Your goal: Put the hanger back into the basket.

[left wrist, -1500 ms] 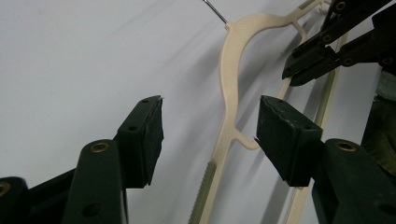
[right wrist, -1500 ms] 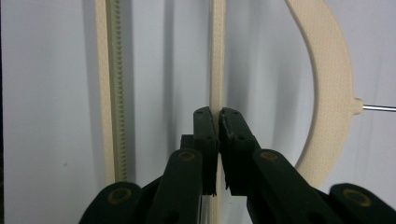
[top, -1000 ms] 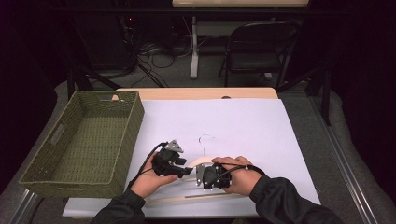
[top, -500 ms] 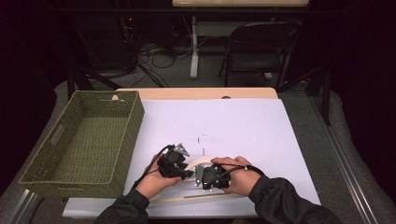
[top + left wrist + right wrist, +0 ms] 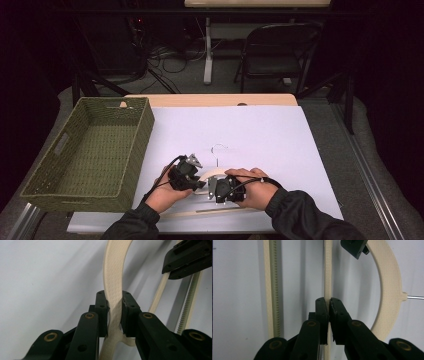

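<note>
Left gripper point(image 5: 114, 315), its jaws just closing, clamps the curved arm of the cream hanger point(image 5: 113, 272); right gripper point(image 5: 328, 315) is clenched on the hanger's thin straight bar. The hanger lies flat on the white sheet point(image 5: 260, 130) between both hands, near the front edge. A green basket point(image 5: 90, 150) stands left of the fingers, a folding chair point(image 5: 272, 50) on the floor beyond the table.

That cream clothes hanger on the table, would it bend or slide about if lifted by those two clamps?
Probably stiff: the hanger keeps its curved arch where the left gripper pinches it. It looks thin and light. The right gripper clamps a slim bar, so a one-sided lift might let it swing. The ridged lower bar likely resists slipping.
</note>
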Available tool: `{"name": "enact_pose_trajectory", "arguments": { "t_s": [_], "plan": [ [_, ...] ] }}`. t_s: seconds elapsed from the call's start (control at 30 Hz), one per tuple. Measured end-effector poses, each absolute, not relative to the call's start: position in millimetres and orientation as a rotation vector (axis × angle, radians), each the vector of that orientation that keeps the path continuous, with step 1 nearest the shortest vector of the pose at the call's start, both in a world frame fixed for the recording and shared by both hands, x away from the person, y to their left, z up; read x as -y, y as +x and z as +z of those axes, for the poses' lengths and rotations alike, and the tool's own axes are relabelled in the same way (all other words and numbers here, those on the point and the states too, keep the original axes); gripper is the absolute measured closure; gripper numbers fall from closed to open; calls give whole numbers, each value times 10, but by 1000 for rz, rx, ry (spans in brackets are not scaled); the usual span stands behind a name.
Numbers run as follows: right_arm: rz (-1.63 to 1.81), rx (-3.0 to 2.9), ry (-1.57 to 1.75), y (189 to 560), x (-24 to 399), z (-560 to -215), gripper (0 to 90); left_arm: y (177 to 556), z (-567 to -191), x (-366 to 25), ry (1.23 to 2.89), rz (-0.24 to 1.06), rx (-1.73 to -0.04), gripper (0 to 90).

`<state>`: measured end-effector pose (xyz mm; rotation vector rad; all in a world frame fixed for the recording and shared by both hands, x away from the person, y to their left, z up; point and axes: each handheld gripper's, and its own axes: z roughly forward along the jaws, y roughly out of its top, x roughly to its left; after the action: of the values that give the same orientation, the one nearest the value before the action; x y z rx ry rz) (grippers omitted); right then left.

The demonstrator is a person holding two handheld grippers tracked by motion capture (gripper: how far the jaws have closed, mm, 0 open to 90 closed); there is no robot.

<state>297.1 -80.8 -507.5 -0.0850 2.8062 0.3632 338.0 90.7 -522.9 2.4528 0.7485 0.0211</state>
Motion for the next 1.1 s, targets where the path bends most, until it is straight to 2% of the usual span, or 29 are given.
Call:
{"name": "enact_pose_trajectory", "arguments": {
  "t_s": [0.17,0.33,0.77,1.1],
  "plan": [
    [430,-2835,-8,3013,830,-5066,823,3380,-5230,-929,2450,26,-741,783],
    [528,-2887,133,3055,910,-5020,737,3368,-5232,-946,2448,24,-739,785],
    [676,-2846,526,3289,1312,-4727,726,3337,-5214,-956,2435,37,-728,787],
    [665,-2852,635,3425,1268,-4800,662,3308,-5191,-958,2424,50,-719,788]
  ]
}}
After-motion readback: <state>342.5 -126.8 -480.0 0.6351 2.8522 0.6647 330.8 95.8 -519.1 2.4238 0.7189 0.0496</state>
